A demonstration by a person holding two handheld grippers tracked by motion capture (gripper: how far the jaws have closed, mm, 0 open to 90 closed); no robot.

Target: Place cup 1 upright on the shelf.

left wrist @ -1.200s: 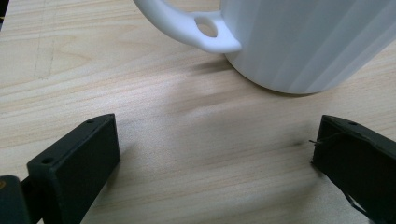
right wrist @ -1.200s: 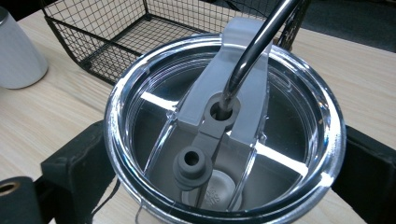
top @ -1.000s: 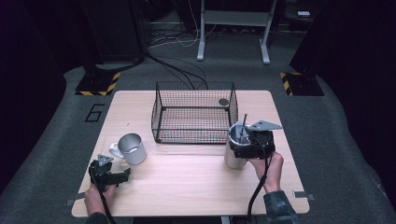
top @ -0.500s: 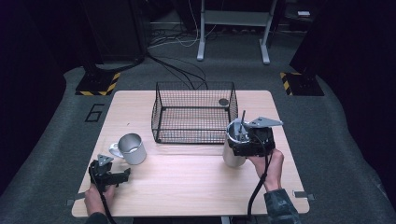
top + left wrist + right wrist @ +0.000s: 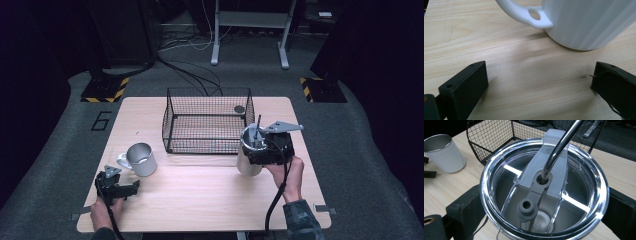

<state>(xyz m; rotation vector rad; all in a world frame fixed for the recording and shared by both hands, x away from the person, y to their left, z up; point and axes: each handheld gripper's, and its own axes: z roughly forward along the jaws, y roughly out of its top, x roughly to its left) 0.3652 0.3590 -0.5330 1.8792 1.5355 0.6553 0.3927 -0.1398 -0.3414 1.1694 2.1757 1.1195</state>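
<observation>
Right now the right gripper (image 5: pixel 257 150) is holding a big silver tumbler (image 5: pixel 248 162) near the right side of the wooden table (image 5: pixel 200 190). Its two black jaws are sitting tight against the sides of the tumbler, just under the clear lid (image 5: pixel 544 192), so they are open about as wide as the cup and are squeezing it. A shiny metal straw (image 5: pixel 560 147) is poking up through a hole in the lid. In the high view, the tumbler is standing just in front of the right corner of the black wire basket (image 5: pixel 207 122).

The left gripper (image 5: pixel 116 186) is resting low by the near left corner of the table. Its jaws are spread wide apart and are holding nothing. The white mug (image 5: pixel 584 22) is standing just ahead of them, not touching, with its handle sticking out to one side.

I think the job is putting the cups into the basket. It is looking like only the start, because the basket is holding no cup yet. A small dark round thing (image 5: pixel 239 108) is sitting by its back right corner. The tumbler is grabbed but not in the basket, and the mug is waiting to be picked up.
</observation>
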